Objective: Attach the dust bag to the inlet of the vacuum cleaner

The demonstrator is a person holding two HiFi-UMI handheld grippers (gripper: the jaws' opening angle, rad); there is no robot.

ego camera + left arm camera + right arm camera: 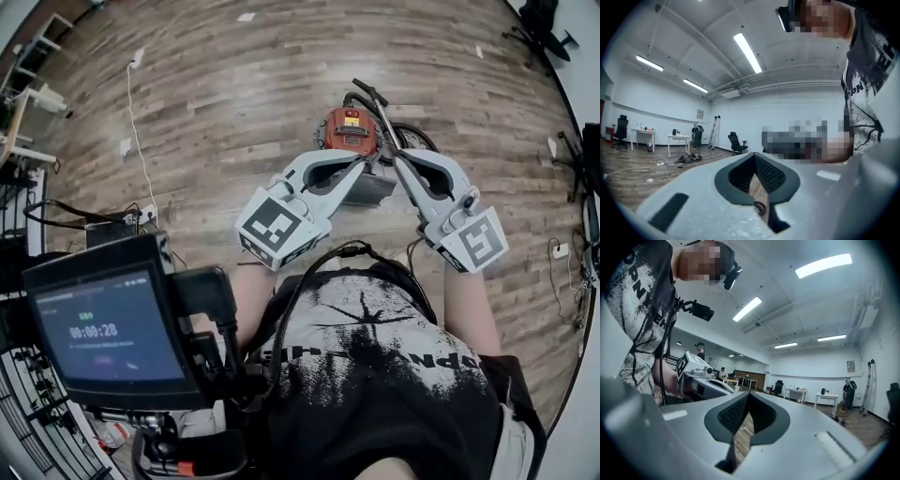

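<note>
In the head view a vacuum cleaner (349,131) with a red top, black hose and wheel stands on the wooden floor ahead of me. A grey part (367,190) lies against its near side; I cannot tell whether it is the dust bag. Both grippers are raised level in front of my chest, tips converging above the vacuum. The left gripper (359,165) is shut and holds nothing. The right gripper (397,161) is shut and holds nothing too. The left gripper view shows its own closed jaws (754,155) against the room. The right gripper view shows closed jaws (748,394) and the left gripper's marker cube (684,363).
A white cable (136,122) runs over the floor to a power strip (145,216). A black device with a screen (103,323) hangs at my lower left. Desks (677,140), an office chair (736,143), a ladder (715,131) and a standing person (697,136) are far off.
</note>
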